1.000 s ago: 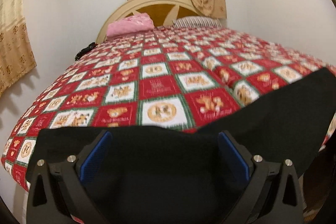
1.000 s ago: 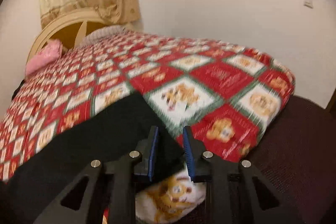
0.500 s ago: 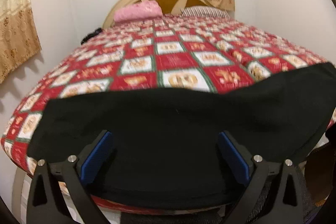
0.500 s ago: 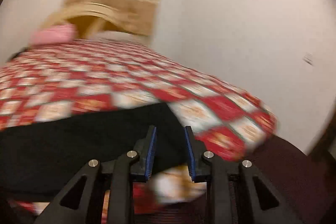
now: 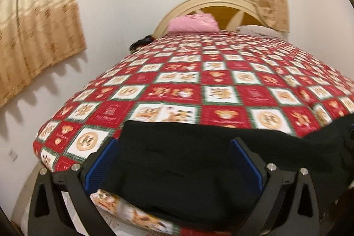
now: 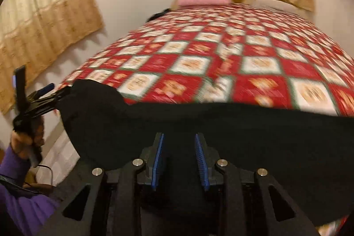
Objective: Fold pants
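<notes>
Black pants (image 5: 199, 160) lie across the near edge of the bed, partly hanging over it. My left gripper (image 5: 174, 160) is wide open, its blue-padded fingers either side of the cloth without pinching it. In the right wrist view the pants (image 6: 221, 125) stretch across the frame. My right gripper (image 6: 179, 154) has its jaws a narrow gap apart, with black cloth in front of them; whether they pinch it I cannot tell. The left gripper also shows in the right wrist view (image 6: 44, 92), at the pants' left end, held by a hand.
The bed has a red and white checked cover (image 5: 221, 85). A pink pillow (image 5: 192, 23), a grey pillow (image 5: 256, 30) and a curved headboard (image 5: 221, 3) are at the far end. Beige curtains (image 5: 37, 37) hang on the left wall.
The right gripper has swung left along the bed edge, so the pants now span its view. The left gripper has shifted toward the pants' left end. Both jaw gaps look unchanged.
</notes>
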{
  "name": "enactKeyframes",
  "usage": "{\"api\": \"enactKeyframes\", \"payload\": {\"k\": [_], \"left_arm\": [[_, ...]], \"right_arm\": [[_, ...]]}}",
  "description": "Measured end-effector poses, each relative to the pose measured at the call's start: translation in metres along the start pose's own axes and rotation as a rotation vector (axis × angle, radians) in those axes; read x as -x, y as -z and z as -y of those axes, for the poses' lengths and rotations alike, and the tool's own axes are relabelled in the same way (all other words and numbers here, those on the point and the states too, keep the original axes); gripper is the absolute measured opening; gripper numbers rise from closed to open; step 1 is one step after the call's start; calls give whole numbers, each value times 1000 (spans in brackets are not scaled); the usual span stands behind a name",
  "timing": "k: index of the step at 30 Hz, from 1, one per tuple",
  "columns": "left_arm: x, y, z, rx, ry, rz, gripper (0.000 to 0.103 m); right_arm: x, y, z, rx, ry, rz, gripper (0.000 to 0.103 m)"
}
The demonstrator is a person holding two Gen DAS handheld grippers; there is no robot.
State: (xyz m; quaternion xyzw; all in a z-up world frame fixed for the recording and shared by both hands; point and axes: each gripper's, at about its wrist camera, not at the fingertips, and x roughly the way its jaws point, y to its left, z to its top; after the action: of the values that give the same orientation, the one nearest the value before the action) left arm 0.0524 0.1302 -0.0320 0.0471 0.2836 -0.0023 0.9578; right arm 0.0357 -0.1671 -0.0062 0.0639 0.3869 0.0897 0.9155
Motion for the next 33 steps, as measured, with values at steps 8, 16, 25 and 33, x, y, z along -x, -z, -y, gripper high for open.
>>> {"api": "enactKeyframes", "payload": {"k": [8, 16, 25, 33], "left_arm": [[-32, 25, -18, 70, -43, -103, 103], [-45, 34, -20, 61, -49, -143, 103], [-47, 34, -22, 66, -51, -149, 103], [-48, 33, -21, 68, -51, -156, 103]], "right_arm": [[-48, -44, 26, 176, -78, -206, 31], [-73, -51, 58, 224, -230, -474, 31], [-63, -41, 41, 168, -516, -596, 31], [-44, -14, -7, 338, -488, -587, 31]]}}
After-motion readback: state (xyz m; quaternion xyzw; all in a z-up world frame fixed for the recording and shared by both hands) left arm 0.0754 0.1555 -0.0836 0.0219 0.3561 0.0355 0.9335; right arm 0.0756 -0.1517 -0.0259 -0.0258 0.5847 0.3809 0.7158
